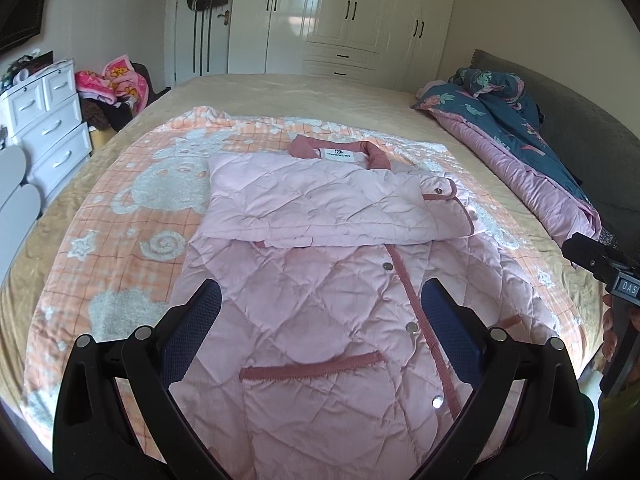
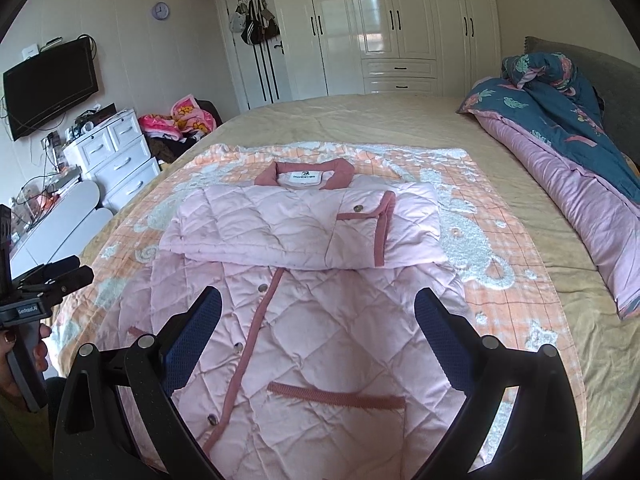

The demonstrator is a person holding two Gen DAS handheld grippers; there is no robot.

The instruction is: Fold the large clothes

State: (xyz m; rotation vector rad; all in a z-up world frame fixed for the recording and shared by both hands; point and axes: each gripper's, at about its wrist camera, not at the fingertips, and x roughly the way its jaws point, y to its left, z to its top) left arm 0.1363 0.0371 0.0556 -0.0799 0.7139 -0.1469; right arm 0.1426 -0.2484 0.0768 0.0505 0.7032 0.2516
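Coat (image 1: 320, 280) lies flat on the blanket (image 1: 132, 200) on the bed (image 1: 280, 92), sleeves folded across the chest. Both ours spread, empty: left hand-held gripper (image 1: 320, 320), right hand-held gripper (image 2: 318, 320). Next, likely: grab hem corners, fold up toward collar (image 2: 304, 176).

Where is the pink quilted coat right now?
The pink quilted coat lies mid-bed on the orange patterned blanket, collar toward the wardrobe, sleeves folded across its chest.

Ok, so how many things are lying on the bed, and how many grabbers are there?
Coats: 1, the pink quilted coat
Blankets: 1, the orange blanket
Duvets: 1, the blue and pink duvet
Grabbers: 2, the left gripper and the right gripper, both open above the coat
Total: 5
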